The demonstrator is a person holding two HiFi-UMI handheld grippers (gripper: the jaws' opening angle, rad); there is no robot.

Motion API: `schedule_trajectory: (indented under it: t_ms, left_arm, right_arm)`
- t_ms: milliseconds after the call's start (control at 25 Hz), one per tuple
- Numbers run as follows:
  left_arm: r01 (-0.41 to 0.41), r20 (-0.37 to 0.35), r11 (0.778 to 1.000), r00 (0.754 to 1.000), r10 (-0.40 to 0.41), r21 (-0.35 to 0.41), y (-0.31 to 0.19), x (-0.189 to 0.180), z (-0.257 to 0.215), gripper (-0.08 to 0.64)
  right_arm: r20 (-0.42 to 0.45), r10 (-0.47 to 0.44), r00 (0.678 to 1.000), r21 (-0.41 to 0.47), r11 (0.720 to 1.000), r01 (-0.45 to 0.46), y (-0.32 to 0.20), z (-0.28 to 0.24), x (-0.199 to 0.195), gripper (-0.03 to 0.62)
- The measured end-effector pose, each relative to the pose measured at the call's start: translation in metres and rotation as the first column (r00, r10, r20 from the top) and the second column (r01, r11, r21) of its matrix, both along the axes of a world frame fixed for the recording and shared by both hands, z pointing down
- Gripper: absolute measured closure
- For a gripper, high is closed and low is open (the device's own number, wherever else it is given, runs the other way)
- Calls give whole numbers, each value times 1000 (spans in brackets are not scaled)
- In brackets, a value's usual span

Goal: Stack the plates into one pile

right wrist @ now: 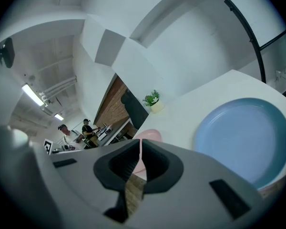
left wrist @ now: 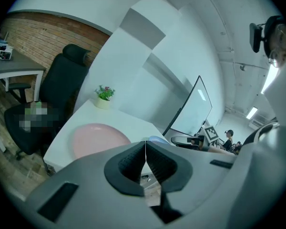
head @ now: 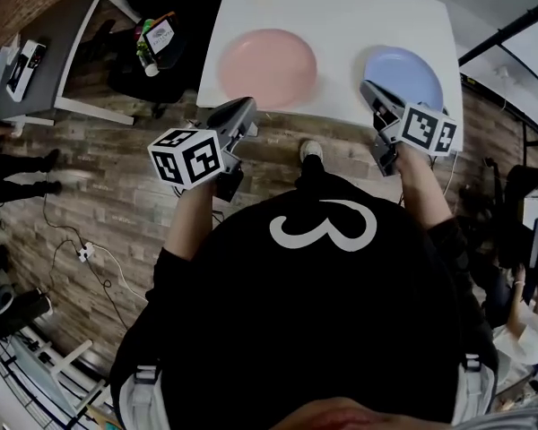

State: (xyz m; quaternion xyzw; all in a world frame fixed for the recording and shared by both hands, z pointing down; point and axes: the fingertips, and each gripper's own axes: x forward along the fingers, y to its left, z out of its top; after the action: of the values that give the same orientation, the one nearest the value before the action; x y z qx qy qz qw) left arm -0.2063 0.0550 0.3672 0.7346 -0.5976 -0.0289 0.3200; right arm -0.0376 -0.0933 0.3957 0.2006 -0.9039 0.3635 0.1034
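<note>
Two plates are counted on the counter (head: 341, 16), set apart: one pink plate (head: 267, 68) toward the near left corner and one blue plate (head: 403, 77) by the near right corner. The left gripper (head: 244, 107) is held at the near edge, the pink plate straight ahead. The right gripper (head: 368, 88) is nearer its plate, at the blue rim and possibly over it. Both pairs of fingers (left wrist: 131, 163) are pressed together, and nothing is held.

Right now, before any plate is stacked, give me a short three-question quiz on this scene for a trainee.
1. True or false: the pink plate and the blue plate lie apart on the white table.
2. The left gripper is: A open, B shut on a plate, C shut and empty.
3. Which plate lies nearer the right gripper?
Key: 1 true; 2 C; 3 the blue plate.
</note>
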Motion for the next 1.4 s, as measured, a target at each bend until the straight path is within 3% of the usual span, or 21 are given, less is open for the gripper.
schedule_trajectory:
  t_ms: [560, 720, 920, 1120, 1400]
  left_arm:
    - [109, -39, 987, 993, -114, -118, -16, -57, 45, 543]
    - [144, -73, 978, 985, -156, -154, -34, -79, 60, 541]
    - [196, -82, 960, 973, -215, -198, -48, -110, 71, 540]
    - [235, -89, 941, 961, -263, -243, -53, -131, 92, 538]
    - [264, -87, 912, 949, -304, -313, -67, -157, 125, 453]
  right_arm:
    - [-44, -97, 994, -105, 990, 92, -30, 56, -78, 557]
    - [-67, -129, 989, -136, 984, 119, -45, 69, -100, 502]
    - [-98, -170, 980, -185, 971, 150, -58, 82, -128, 453]
    - [-136, -176, 975, -214, 966, 145, -66, 99, -138, 443]
    - [-203, -157, 966, -216, 970, 112, -85, 119, -151, 443]
